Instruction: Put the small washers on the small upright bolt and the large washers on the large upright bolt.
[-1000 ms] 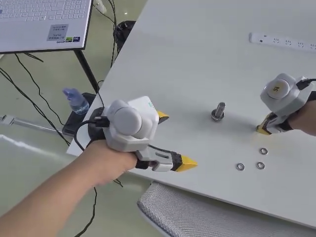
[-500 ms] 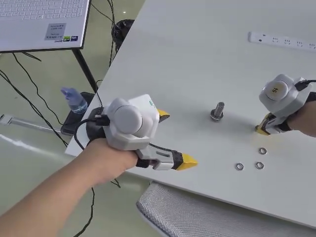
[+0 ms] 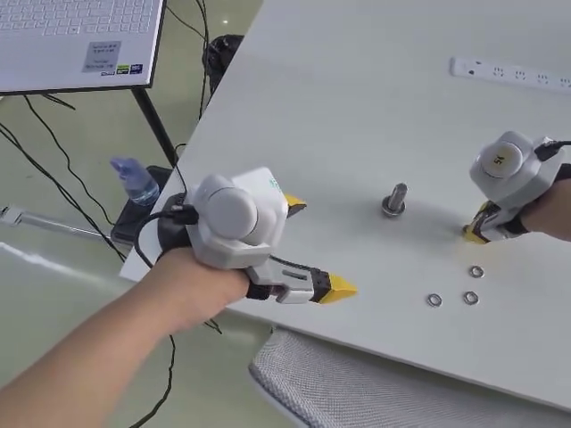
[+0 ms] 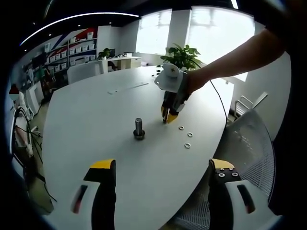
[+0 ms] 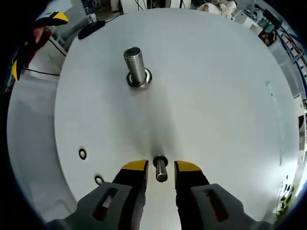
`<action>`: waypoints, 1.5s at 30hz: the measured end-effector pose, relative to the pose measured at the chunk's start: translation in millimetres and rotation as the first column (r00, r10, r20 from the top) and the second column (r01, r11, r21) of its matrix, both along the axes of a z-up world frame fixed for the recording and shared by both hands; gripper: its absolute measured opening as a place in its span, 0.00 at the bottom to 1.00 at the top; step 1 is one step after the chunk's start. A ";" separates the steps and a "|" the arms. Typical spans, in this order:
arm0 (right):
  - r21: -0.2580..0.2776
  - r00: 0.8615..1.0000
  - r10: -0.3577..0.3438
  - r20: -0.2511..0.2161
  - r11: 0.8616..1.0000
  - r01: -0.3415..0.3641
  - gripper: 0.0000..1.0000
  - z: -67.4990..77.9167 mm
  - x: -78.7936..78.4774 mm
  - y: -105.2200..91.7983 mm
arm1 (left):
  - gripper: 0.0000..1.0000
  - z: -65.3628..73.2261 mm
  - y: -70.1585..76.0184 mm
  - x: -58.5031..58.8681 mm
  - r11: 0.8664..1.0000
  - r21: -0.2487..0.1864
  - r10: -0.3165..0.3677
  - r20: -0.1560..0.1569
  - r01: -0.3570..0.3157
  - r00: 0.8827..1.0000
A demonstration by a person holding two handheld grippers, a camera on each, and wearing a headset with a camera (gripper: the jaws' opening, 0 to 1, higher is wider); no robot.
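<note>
My right gripper (image 5: pixel 159 168) points down at the white table (image 3: pixel 357 98). Its yellow jaws stand narrowly open on either side of the small upright bolt (image 5: pixel 160 168), with a thin gap each side. The large upright bolt (image 3: pixel 394 200) stands to its left, also seen as the threaded bolt (image 5: pixel 136 67) further off. Three small washers (image 3: pixel 476 271) lie flat near the table's front edge, just beside the right gripper (image 3: pixel 477 234). My left gripper (image 3: pixel 321 250) hovers wide open over the front left of the table, empty, and faces the large bolt (image 4: pixel 139 129).
A white power strip (image 3: pixel 508 76) lies at the back right. A laptop (image 3: pixel 80 40) stands on a stand off the table's left, with cables and a water bottle (image 3: pixel 134 183) on the floor below. A mesh chair (image 3: pixel 357 383) sits under the front edge.
</note>
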State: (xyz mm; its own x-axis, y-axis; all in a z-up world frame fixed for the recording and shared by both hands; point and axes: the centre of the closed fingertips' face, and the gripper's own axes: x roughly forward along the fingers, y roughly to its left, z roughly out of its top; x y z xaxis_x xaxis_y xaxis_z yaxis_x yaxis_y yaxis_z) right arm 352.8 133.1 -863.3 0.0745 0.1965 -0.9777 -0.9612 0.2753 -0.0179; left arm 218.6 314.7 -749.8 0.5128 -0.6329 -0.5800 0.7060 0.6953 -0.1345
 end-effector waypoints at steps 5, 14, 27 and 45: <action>-0.009 1.000 0.014 -0.016 1.000 -0.014 0.28 0.5 -2.2 -1.8 | 0.79 0.4 -0.6 0.3 1.000 0.002 -0.005 0.002 0.005 1.000; -0.001 1.000 0.016 -0.010 1.000 -0.016 0.28 6.0 -2.9 -1.7 | 0.78 2.8 1.8 0.3 1.000 0.008 -0.005 0.010 0.005 1.000; 0.029 1.000 -0.001 -0.007 1.000 0.001 0.27 31.9 -7.3 -2.6 | 0.79 6.9 -1.5 0.1 1.000 0.001 -0.012 0.024 0.012 1.000; 0.045 0.999 0.014 0.030 0.999 -0.016 0.26 68.9 -11.0 7.0 | 0.79 16.5 -5.9 -2.1 1.000 -0.003 -0.017 0.034 0.017 0.999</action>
State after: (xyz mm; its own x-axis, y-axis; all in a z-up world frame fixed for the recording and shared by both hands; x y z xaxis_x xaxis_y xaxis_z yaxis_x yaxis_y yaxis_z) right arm 341.8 140.1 -794.5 0.0998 0.2421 -0.9651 -0.9645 0.2620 -0.0340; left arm 216.5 308.8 -733.4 0.5211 -0.6433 -0.5609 0.7219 0.6828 -0.1125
